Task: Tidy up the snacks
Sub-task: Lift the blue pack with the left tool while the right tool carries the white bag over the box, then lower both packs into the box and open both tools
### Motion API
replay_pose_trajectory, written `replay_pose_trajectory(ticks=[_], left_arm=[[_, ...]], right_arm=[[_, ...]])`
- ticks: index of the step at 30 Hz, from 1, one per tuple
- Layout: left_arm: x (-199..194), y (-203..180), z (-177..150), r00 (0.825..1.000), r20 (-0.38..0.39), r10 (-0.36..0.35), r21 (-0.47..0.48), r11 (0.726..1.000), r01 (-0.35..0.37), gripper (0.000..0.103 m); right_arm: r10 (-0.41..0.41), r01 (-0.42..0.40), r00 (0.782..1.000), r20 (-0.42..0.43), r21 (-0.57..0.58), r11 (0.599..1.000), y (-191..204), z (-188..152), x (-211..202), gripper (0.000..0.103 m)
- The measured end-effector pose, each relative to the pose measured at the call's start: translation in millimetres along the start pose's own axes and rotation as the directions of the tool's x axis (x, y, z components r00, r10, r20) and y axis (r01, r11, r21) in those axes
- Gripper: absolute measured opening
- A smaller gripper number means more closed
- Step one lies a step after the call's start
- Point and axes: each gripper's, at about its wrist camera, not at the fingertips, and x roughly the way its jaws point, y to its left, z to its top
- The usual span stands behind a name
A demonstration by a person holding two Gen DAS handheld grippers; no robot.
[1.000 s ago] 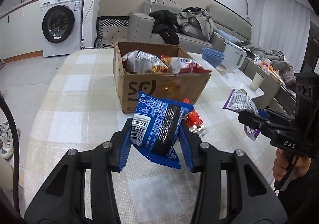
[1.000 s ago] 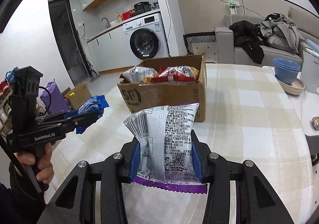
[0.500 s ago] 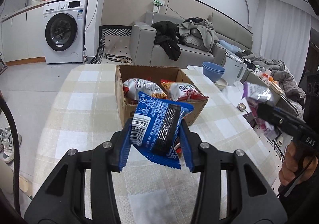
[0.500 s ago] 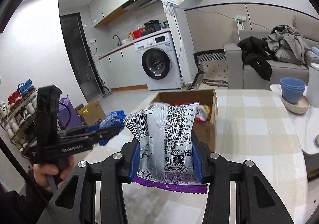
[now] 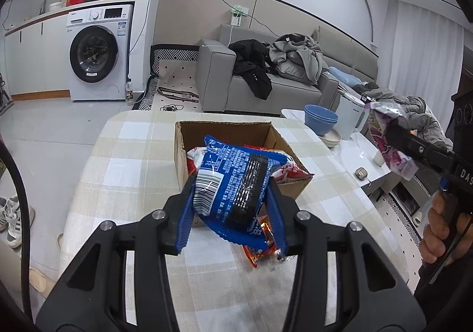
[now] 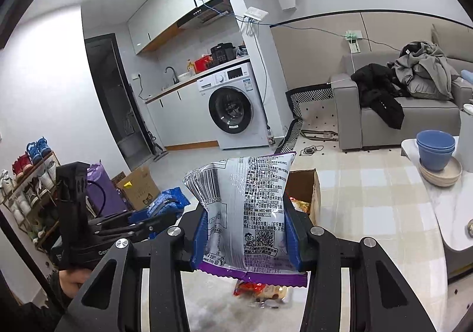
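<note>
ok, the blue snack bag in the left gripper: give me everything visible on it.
The blue snack bag is a glossy, puffed foil-like pouch with white print, a white barcode panel at its lower left and a black band down its right side. Its crimped seams show at top and bottom. The left gripper pinches it between blue ribbed pads, back panel facing the camera, tilted slightly. It hangs in the air in front of the cardboard box, touching only the pads. The right wrist view shows it side-on.
</note>
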Motion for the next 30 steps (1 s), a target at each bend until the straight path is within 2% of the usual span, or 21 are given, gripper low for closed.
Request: replay_pose_trajectory(ticks=[13, 30], left_arm=[[42, -1, 22, 1.0, -0.015, 0.012, -0.007, 1.0, -0.012, 0.041], [136, 9, 38, 0.997, -0.073, 0.039, 0.02, 0.999, -0.037, 0.041]], right_arm=[[-0.046, 0.045, 0.996, -0.079, -0.019, 0.999, -14, -4, 58, 0.044], [-0.107, 0.101, 0.985, -0.137, -0.046, 0.994, -31, -11, 130, 0.044]])
